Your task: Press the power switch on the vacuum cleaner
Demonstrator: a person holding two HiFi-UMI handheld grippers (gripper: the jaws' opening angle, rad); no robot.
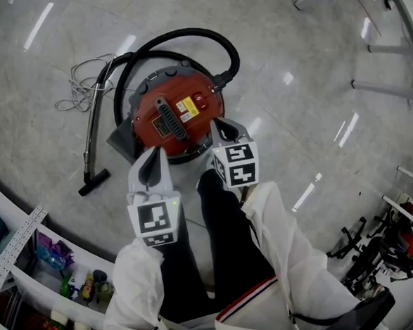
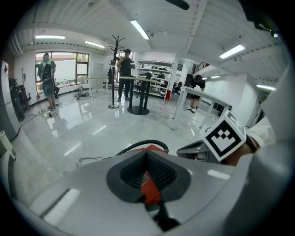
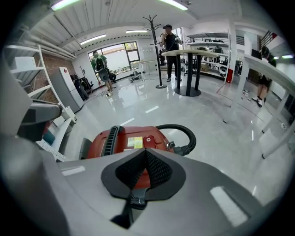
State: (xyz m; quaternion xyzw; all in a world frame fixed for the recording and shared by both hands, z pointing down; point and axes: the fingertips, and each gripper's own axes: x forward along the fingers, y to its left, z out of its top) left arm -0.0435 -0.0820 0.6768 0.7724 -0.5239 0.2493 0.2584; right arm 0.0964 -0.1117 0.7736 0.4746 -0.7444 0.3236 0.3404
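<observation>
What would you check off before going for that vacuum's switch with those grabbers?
1. Vacuum cleaner upright, top facing up: ok.
2. Round red button by the yellow label uncovered: ok.
3. Right hand-held gripper jaws together, empty: ok.
4. Left hand-held gripper jaws together, empty: ok.
5. Right tip on the button: not ok, short of it.
6. Cord plugged in: cannot tell.

The floor (image 1: pixel 304 41) is smooth, shiny stone, almost like a mirror. The vacuum cleaner (image 1: pixel 143 119) has a glossy red plastic shell and a dull black rubbery hose (image 1: pixel 183 35). Its wand (image 1: pixel 94 126) looks like grey metal. The left gripper (image 1: pixel 151 156) and right gripper (image 1: pixel 220 126) are matt grey plastic with bumpy black pads (image 3: pixel 159 171). The sleeves (image 1: pixel 282 240) are white cloth.
</observation>
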